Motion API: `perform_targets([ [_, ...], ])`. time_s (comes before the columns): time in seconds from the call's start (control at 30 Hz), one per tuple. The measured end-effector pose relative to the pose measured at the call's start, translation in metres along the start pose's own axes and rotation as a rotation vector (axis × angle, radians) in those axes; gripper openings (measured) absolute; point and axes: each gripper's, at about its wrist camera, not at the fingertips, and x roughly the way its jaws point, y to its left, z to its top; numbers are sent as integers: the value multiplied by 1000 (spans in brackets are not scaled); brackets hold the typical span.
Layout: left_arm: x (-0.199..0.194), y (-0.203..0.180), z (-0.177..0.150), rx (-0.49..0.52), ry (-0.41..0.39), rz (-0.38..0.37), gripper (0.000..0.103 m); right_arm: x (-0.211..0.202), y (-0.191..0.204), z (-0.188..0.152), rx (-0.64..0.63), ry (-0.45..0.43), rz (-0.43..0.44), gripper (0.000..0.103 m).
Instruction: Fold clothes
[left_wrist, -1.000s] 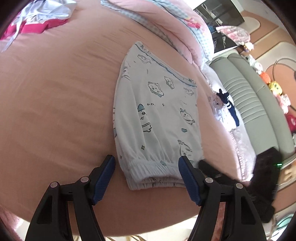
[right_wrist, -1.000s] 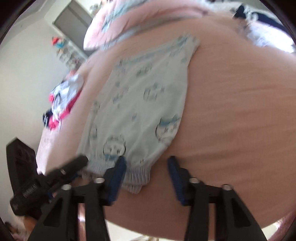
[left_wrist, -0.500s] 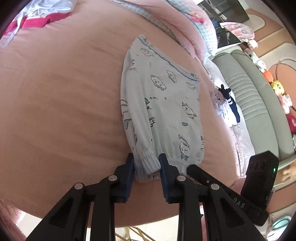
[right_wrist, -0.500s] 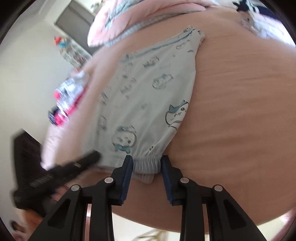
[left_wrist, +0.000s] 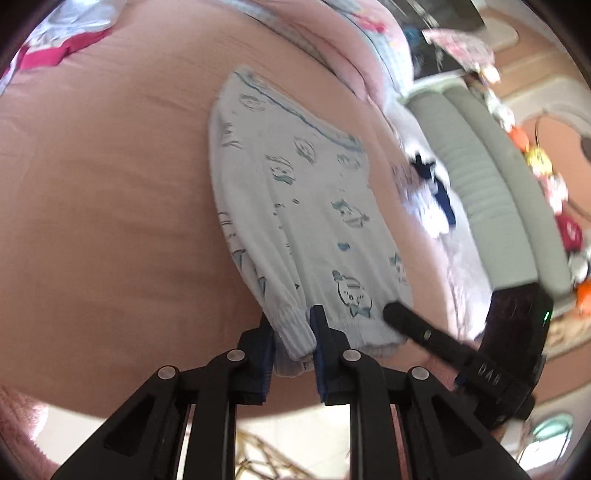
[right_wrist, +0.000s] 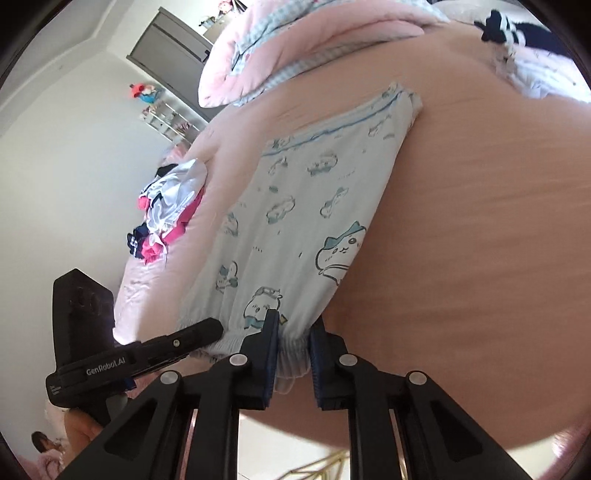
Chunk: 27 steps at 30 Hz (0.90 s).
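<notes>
Pale blue pants with cartoon prints (left_wrist: 295, 206) (right_wrist: 306, 221) lie folded lengthwise on a pink bed (left_wrist: 103, 206). The ribbed cuffs point toward me. My left gripper (left_wrist: 293, 343) is closing on the left cuff, which bunches between its blue pads and lifts off the sheet. My right gripper (right_wrist: 293, 347) is closing on the right cuff, pinched between its pads and raised too. Each view shows the other gripper as a black bar beside the hem.
A pink quilt (left_wrist: 354, 40) (right_wrist: 295, 48) is bunched beyond the waistband. A heap of pink, white and navy clothes (right_wrist: 166, 214) (left_wrist: 62, 40) lies at the bed's far side. Dark and white garments (left_wrist: 432, 192) sit by a grey sofa (left_wrist: 491, 177) with plush toys.
Both grippers went from open around the cuffs to clamped on them. The hem has since risen off the bed and the fabric is pulled taut toward me.
</notes>
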Motion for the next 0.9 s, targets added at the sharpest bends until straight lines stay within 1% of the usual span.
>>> perform_targets([
  [0.03,5,0,-6,11,24,20,16,3,-1,-5,-2,25,-27,14],
  [0.07,11,3,-10,6,59,31,16,9,-4,-12,0,68,-73,14],
  [0.1,18,7,-15,2,94,42,20,15,-7,-19,1,111,-120,14],
  [0.13,23,10,-18,-9,121,45,21,16,-11,-22,12,134,-145,14],
  [0.17,19,15,-17,-49,115,18,22,12,-14,-22,34,130,-143,14],
  [0.2,11,18,-13,-88,108,12,28,7,-18,-21,56,126,-140,15],
  [0.23,1,17,-8,-83,74,56,31,-1,-18,-19,62,108,-147,18],
  [0.27,-10,12,-3,-39,21,116,33,-13,-15,-12,49,70,-164,18],
  [0.3,-19,5,4,27,-35,171,35,-24,-12,-5,25,38,-175,19],
  [0.33,-22,-2,12,88,-73,207,35,-32,-7,3,-11,16,-176,19],
  [0.37,-18,-8,20,142,-92,227,36,-35,-3,13,-51,2,-182,19],
  [0.43,-9,-21,34,251,-128,263,36,-24,4,33,-137,7,-213,21],
  [0.47,3,-26,38,312,-127,274,36,-10,10,40,-178,23,-242,21],
  [0.53,31,-34,38,413,-78,326,36,22,18,48,-267,73,-296,21],
  [0.6,49,-28,35,447,-15,420,37,43,15,41,-338,128,-347,21],
  [0.63,55,-25,33,460,6,458,38,47,11,36,-357,139,-372,21],
  [0.67,49,-22,30,456,-13,462,38,43,6,33,-359,135,-400,21],
  [0.7,45,-18,28,444,-8,480,40,40,1,29,-360,130,-427,21],
  [0.77,34,-8,25,410,-5,514,41,32,-9,23,-348,118,-484,26],
  [0.8,29,-4,25,388,-4,551,41,26,-14,23,-317,107,-518,30],
  [0.83,24,0,26,368,-6,582,40,20,-20,24,-296,96,-542,30],
  [0.87,19,1,26,354,-20,579,40,16,-24,25,-285,86,-543,30],
  [0.9,13,0,27,343,-46,542,40,12,-25,26,-276,73,-527,30],
])
